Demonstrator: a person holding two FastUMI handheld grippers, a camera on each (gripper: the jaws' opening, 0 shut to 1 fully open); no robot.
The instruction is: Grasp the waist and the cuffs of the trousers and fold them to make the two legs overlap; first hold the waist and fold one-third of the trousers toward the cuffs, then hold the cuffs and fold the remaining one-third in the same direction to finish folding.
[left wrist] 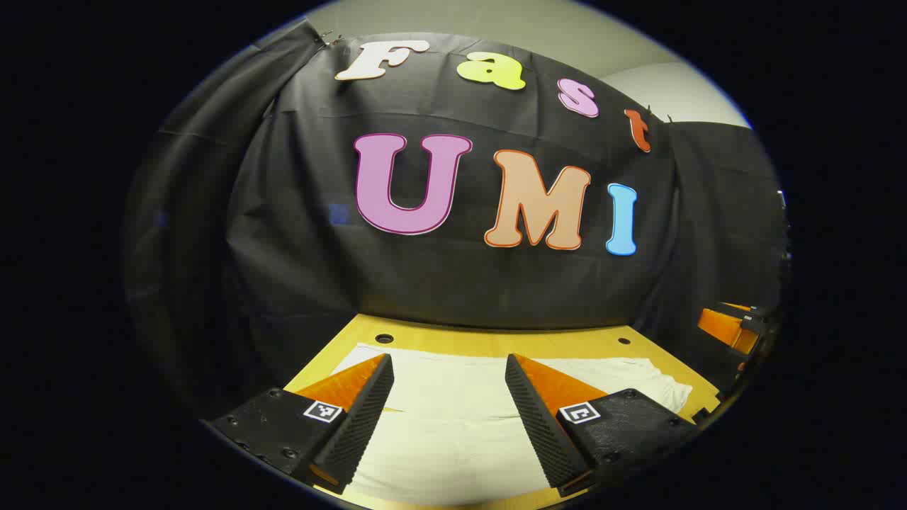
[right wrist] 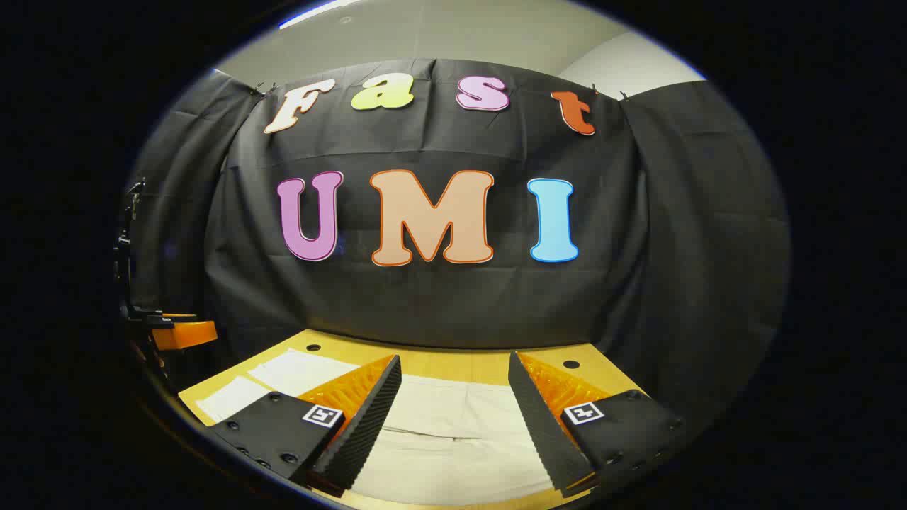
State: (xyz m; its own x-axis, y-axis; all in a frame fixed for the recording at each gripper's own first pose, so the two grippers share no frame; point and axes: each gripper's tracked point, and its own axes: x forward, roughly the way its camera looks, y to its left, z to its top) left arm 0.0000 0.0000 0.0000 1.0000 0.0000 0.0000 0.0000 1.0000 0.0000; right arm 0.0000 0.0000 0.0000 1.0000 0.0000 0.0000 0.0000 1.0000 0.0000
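Cream-white trousers (left wrist: 453,425) lie flat on a yellow wooden table (left wrist: 496,343). In the left gripper view my left gripper (left wrist: 449,368) hovers over them, open, nothing between its fingers. The cloth runs on to the right (left wrist: 652,382), where it looks bunched. In the right gripper view the same trousers (right wrist: 453,432) lie under my right gripper (right wrist: 454,372), also open and empty, and a crease crosses the fabric between the fingers. Two pale strips of the trousers (right wrist: 297,372) stretch off to the left.
The black cloth wall (left wrist: 453,283) hangs right behind the table's far edge. Small round holes (left wrist: 384,338) dot the tabletop near that edge. The other gripper's body (left wrist: 730,327) shows at the far right of the left gripper view, and at the far left (right wrist: 177,333) of the right gripper view.
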